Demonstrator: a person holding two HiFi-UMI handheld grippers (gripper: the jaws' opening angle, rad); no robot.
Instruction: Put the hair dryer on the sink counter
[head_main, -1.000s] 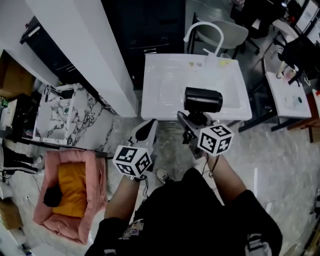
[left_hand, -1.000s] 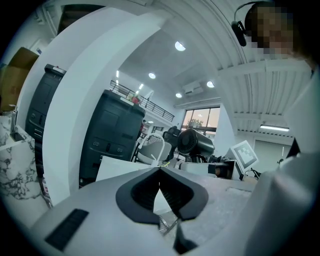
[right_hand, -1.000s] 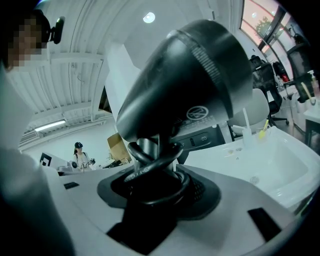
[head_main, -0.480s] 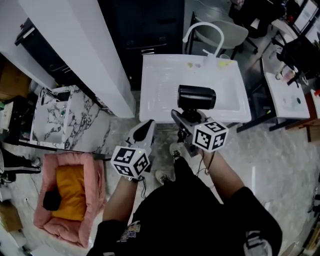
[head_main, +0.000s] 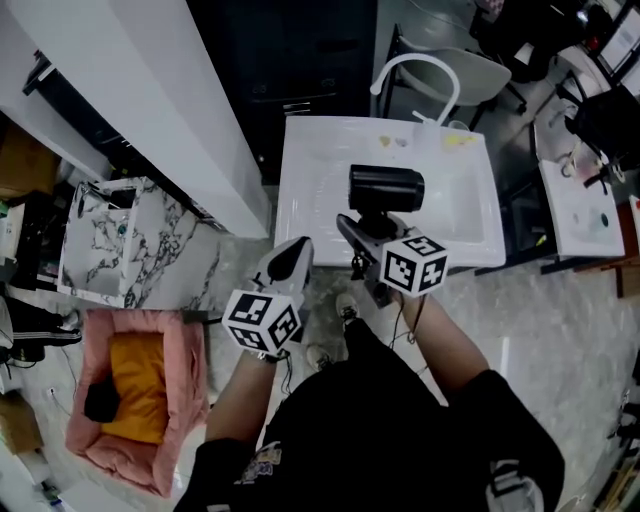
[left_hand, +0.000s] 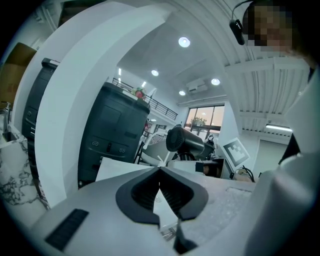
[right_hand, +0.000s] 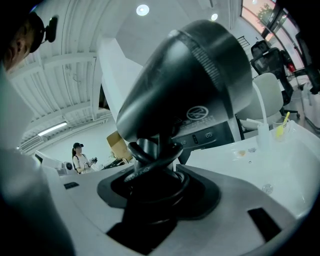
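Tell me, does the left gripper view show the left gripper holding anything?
No, the left gripper has its jaws meeting at the tips with nothing between them; the hair dryer shows farther off, beyond them.

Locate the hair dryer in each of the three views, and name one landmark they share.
Head view: hair dryer at centre, over the white sink counter.
Left gripper view: right of centre, small and far off.
Right gripper view: fills the upper centre, close up.
Shared landmark: the sink counter, also at lower left of centre and lower right.
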